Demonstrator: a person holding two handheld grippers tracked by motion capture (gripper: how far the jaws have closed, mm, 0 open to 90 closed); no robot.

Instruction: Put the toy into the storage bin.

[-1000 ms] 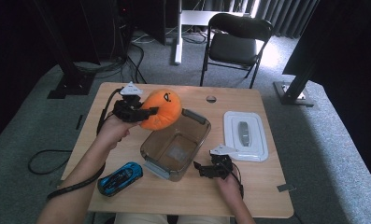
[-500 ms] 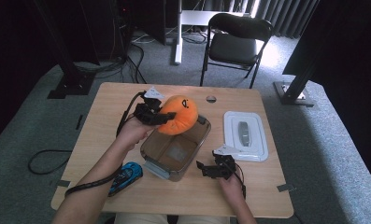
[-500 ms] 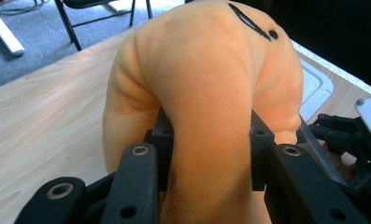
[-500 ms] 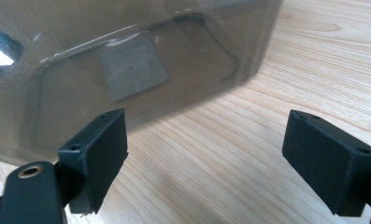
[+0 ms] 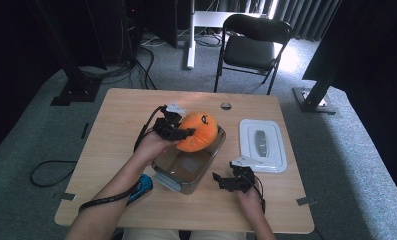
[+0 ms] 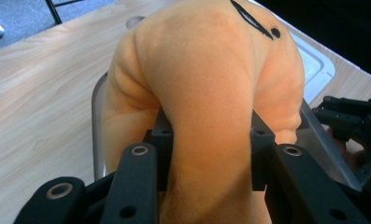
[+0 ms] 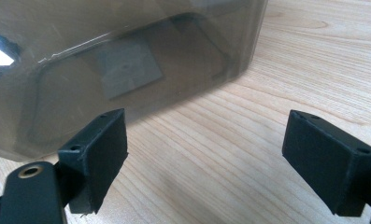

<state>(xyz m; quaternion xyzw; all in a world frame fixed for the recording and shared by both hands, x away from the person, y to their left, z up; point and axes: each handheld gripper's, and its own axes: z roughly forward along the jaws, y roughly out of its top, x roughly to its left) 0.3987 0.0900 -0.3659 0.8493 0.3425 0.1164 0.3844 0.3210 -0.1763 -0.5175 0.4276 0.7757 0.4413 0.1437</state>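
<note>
An orange plush toy (image 5: 200, 131) with black markings hangs over the far end of a clear plastic bin (image 5: 183, 172) at the table's middle. My left gripper (image 5: 178, 131) is shut on the orange plush toy (image 6: 206, 93), its black pads pressing into the fabric from both sides, and the bin's rim (image 6: 97, 126) shows just beneath. My right gripper (image 5: 225, 181) rests on the wood to the right of the bin, jaws wide open with nothing between them. In the right gripper view my right gripper (image 7: 206, 154) faces the bin's clear side wall (image 7: 127, 60) from close by.
The bin's white lid (image 5: 262, 145) lies flat on the table to the right. A blue toy car (image 5: 142, 186) sits left of the bin, partly under the left forearm. A black folding chair (image 5: 251, 45) stands beyond the table's far edge.
My left gripper has carried the plush toy rightward and down, from left of the bin to over its far end. The right gripper has stayed in place.
</note>
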